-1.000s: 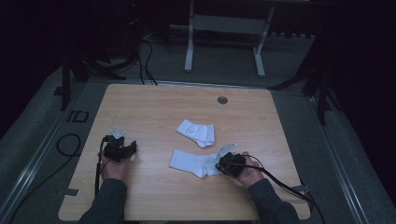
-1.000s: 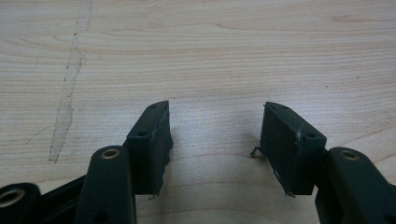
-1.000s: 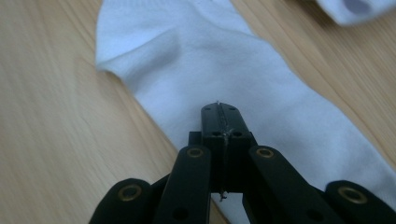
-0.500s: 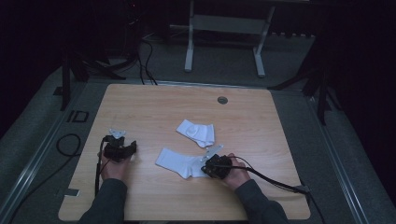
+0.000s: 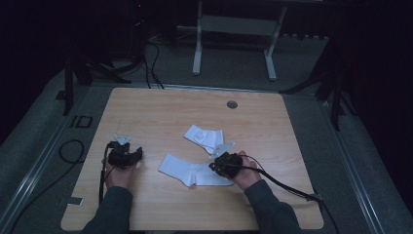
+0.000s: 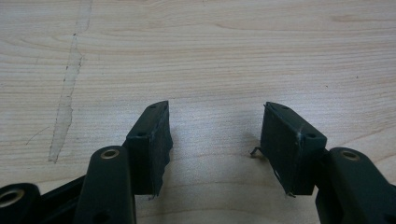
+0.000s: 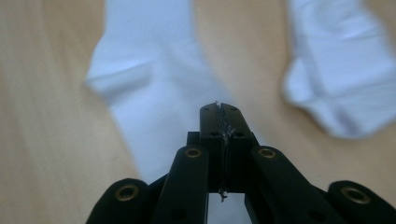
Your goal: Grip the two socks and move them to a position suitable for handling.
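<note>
Clearly the nearer sock (image 5: 195, 171) is a light, limp thing: thin white knit lying flat on the tabletop (image 5: 160, 112), stretched out to the left of the right hand-held gripper (image 5: 220, 165). It looks soft enough to sag and fold wherever it is lifted, and I judge it will drape rather than keep its shape, so a pinch at one end would let the rest trail. That hand-held gripper has its jaws pressed together, and in the right gripper view a thread of white shows in the seam between the pads, so it seems clamped on an edge of the sock (image 7: 154, 107), though how much cloth is caught I cannot tell. A firmer hold would be on the doubled cuff end, where the fabric is thickest and least likely to slip. A second sock (image 5: 204, 138) lies crumpled just beyond the right hand-held gripper, apart from the first. The left hand-held gripper (image 5: 127, 156) rests well to the left, jaws apart with bare wood between them.
</note>
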Action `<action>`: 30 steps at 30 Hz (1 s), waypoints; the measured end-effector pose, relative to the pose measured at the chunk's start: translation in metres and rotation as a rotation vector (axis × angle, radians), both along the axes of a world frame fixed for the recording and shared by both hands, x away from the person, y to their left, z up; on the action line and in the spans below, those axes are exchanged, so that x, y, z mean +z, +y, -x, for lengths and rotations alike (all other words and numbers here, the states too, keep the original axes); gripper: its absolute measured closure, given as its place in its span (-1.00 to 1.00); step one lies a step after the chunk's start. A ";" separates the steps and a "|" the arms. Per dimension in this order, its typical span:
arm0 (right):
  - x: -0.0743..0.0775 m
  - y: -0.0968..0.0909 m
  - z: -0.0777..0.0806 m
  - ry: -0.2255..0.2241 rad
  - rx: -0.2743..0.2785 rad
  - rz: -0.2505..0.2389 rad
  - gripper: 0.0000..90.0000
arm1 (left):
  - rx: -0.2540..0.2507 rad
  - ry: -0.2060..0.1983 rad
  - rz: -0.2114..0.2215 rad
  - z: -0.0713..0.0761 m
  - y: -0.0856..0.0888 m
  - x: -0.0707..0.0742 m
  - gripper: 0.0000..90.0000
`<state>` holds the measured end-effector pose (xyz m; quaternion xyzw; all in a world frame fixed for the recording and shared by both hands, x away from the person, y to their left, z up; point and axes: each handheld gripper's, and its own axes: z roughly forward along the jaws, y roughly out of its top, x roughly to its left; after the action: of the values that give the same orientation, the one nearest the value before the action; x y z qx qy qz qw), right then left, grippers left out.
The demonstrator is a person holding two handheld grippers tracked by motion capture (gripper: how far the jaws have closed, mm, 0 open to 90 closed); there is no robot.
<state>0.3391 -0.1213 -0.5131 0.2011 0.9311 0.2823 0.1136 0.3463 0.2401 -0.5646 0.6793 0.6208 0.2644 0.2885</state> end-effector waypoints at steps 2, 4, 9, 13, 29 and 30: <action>0.009 -0.004 -0.007 -0.023 -0.024 -0.002 0.99 | 0.000 0.000 -0.001 0.000 0.000 0.000 -0.04; 0.019 -0.004 -0.013 -0.049 -0.022 0.002 0.99 | 0.000 0.000 -0.001 0.000 0.000 0.000 -0.04; 0.038 0.001 -0.031 -0.099 -0.036 -0.016 0.99 | 0.000 0.001 0.000 0.000 0.000 0.000 -0.04; 0.032 0.010 -0.051 -0.091 -0.055 -0.019 0.99 | 0.000 -0.001 0.001 0.000 0.000 0.000 -0.04; -0.027 0.026 -0.079 0.014 -0.089 0.069 1.00 | -0.003 0.000 0.000 0.000 0.000 0.000 -0.05; -0.026 0.027 -0.078 0.020 -0.080 0.074 1.00 | -0.003 0.000 0.000 0.000 0.000 0.000 -0.05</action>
<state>0.4173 -0.0947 -0.5394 0.2366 0.9332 0.2409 0.1229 0.3464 0.2404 -0.5646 0.6803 0.6197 0.2641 0.2888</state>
